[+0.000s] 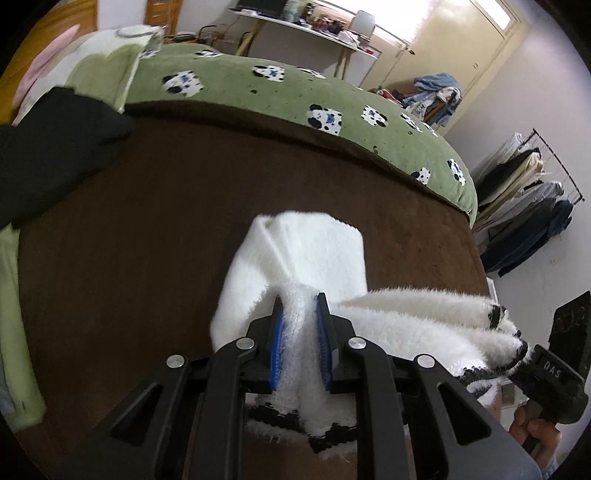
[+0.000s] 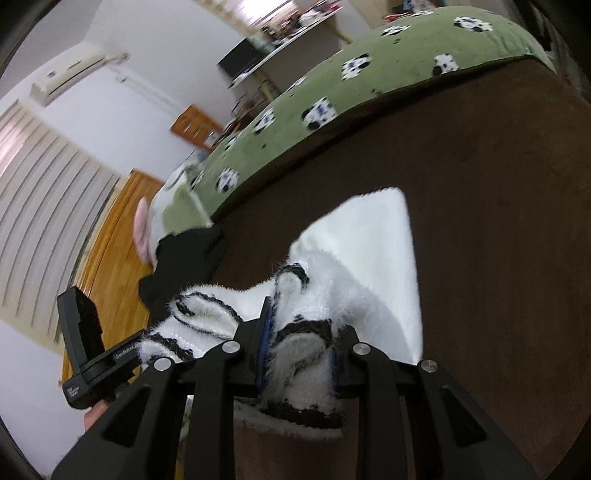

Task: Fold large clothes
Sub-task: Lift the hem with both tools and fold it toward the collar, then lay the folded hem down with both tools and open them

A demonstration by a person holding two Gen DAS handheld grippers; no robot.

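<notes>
A fluffy white garment with black trim [image 1: 314, 254] hangs over the brown bed cover [image 1: 147, 221], lifted at its near edge. My left gripper [image 1: 300, 301] is shut on a thick white fold of it. My right gripper [image 2: 303, 317] is shut on the black-trimmed edge of the same garment [image 2: 369, 258]. The right gripper shows at the far right of the left wrist view [image 1: 550, 373]; the left gripper shows at the left of the right wrist view [image 2: 96, 365]. The garment's far part drapes down onto the cover.
A black garment [image 1: 55, 147] lies at the left on the cover. A green cow-print blanket [image 1: 295, 96] covers the far half of the bed. Pillows [image 1: 92, 66] at far left. A clothes rack [image 1: 524, 206] stands right of the bed, a cluttered desk [image 1: 314, 26] behind.
</notes>
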